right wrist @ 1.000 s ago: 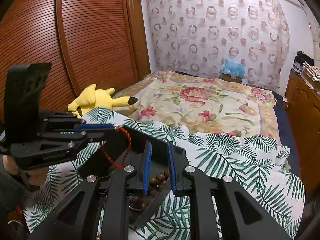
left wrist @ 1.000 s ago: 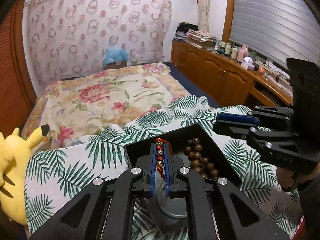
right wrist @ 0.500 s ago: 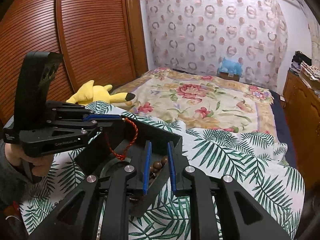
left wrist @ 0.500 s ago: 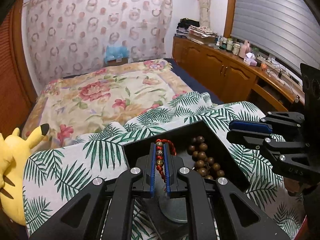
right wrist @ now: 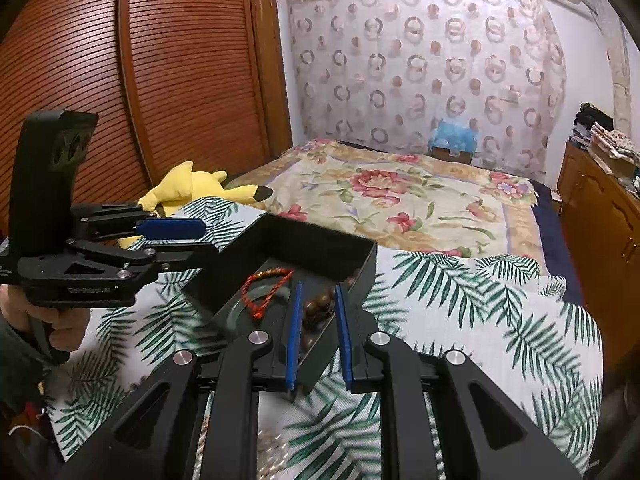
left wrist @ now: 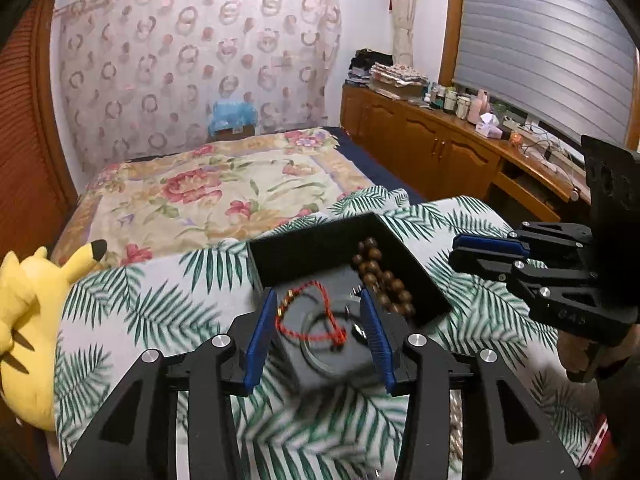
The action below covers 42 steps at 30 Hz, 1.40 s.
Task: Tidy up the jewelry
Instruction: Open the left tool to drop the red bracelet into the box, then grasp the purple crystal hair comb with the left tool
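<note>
We hold our left gripper over the near end of the black tray, and its blue fingers have just been opening: they now stand apart with nothing pressed between the pads. The red cord bracelet lies loose on the tray floor in the gap between them, touching neither pad as far as we can see, its loop spread over a round recess in the tray bottom. In the right wrist view the same bracelet sits in the left half of the tray, beside the strand of brown wooden beads that runs along the tray's right wall. Our right gripper points down at the near edge of the tray with its fingers set narrow; the brown beads show through the gap, but we cannot tell whether the pads touch anything, and nothing appears pinched. The tray rests on a white cloth with green palm leaves spread over the bed. A yellow plush toy lies at the left edge of that cloth, well apart from the tray. Each gripper shows in the other's view, the left one at the tray's left corner and the right one just off its right side.
</note>
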Each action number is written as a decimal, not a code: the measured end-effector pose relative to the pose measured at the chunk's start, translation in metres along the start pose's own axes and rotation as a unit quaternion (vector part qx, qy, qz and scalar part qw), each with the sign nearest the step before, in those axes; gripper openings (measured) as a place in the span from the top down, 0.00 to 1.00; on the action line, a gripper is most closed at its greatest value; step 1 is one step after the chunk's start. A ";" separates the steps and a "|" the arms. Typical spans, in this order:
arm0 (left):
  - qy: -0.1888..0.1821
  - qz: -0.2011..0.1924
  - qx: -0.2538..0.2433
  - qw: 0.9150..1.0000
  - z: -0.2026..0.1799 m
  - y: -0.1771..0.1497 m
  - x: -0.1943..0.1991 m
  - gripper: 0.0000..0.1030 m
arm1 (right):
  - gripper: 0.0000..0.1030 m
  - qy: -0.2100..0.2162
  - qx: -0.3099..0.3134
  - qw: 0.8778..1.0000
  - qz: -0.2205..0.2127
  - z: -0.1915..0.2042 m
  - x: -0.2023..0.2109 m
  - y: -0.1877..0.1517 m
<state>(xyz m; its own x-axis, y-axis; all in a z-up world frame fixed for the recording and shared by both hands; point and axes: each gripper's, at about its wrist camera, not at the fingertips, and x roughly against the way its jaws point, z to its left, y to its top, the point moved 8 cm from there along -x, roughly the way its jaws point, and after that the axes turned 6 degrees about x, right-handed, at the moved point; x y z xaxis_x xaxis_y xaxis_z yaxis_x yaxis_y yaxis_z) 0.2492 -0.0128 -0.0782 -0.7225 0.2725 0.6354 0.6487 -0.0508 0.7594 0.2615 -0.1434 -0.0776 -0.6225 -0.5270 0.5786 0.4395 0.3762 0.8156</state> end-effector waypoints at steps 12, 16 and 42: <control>0.005 0.014 -0.004 1.000 -0.015 -0.070 0.040 0.52 | 0.71 -0.016 -0.006 1.000 0.008 0.037 0.041 -0.051; 0.006 0.020 0.001 1.000 -0.016 -0.085 0.045 0.52 | 0.71 -0.013 -0.016 1.000 0.015 0.046 0.051 -0.071; -0.015 0.073 0.070 0.995 -0.011 -0.132 0.034 0.69 | 0.71 -0.019 -0.040 0.997 0.063 0.079 0.058 -0.141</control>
<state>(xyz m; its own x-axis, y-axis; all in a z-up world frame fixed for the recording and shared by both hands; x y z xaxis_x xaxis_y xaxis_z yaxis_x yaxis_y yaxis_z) 0.1366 -0.0075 -0.1554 -0.6115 0.2998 0.7322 0.7753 0.0424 0.6301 0.1118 -0.1666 -0.1590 -0.5821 -0.4495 0.6776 0.5658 0.3746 0.7345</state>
